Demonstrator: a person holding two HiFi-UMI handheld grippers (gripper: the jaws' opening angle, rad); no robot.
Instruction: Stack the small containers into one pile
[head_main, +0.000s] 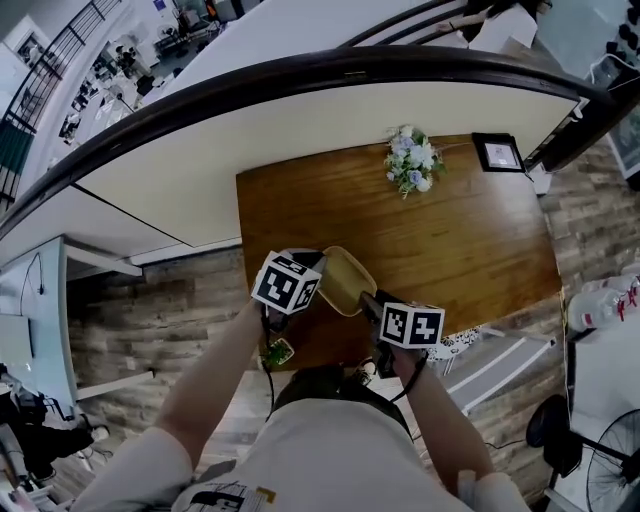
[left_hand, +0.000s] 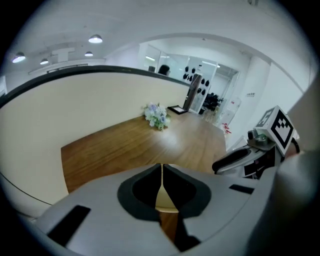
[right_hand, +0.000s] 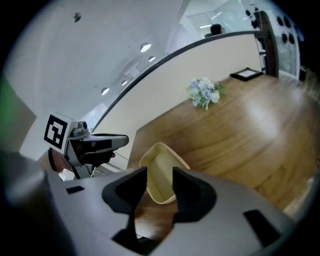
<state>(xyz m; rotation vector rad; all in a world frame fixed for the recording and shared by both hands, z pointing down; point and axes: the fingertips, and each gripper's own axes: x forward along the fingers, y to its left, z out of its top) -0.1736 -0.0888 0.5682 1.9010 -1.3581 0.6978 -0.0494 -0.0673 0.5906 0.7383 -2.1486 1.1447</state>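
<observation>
Empty cream container (head_main: 345, 280), tilted, gripped in right tongs (right_hand: 159, 175).

Both forearms were stretched toward the lower centre. The left gripper (head_main: 320, 272) was pinched, jaws together, on the container (head_main: 346, 282) rim; the right gripper (head_main: 369, 298) was clamped across its end.
</observation>
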